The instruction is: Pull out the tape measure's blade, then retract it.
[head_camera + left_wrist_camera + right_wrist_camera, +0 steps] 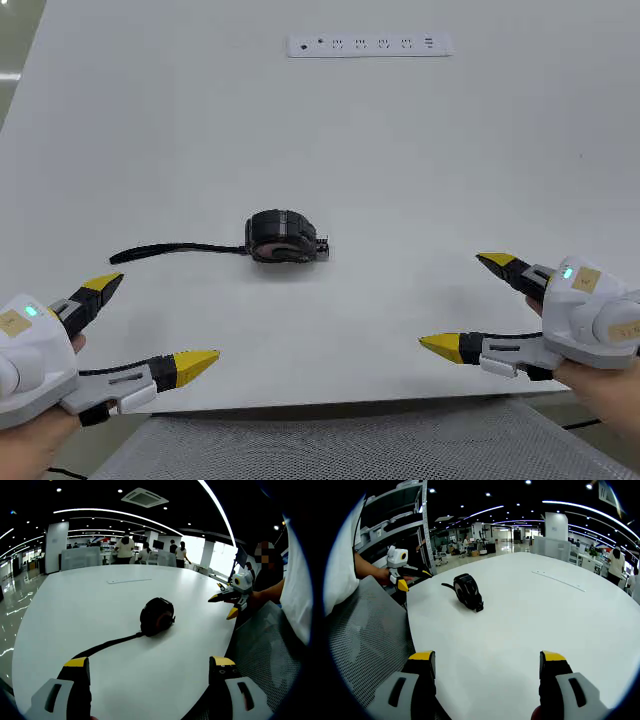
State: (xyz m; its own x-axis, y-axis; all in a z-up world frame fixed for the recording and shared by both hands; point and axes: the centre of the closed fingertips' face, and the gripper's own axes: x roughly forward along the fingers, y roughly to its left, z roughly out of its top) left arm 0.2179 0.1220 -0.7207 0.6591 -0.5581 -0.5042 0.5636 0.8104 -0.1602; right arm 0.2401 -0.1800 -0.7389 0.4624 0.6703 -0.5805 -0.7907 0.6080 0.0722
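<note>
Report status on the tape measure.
Left tool open, right tool open, both short of it. Tape measure between them, blade in, untouched. Power strip far off, not in the way.

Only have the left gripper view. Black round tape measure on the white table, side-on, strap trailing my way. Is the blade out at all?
Observer: No. In the right gripper view the blade's hook sits at the mouth of the black round-cased tape measure, with no blade drawn.
Operator: Which way does the mouth face?
Observer: In the head view it faces the right gripper, away from the strap.
Operator: Right jaws? Tiny here.
Observer: Open and empty, well short of the case in its own view.
</note>
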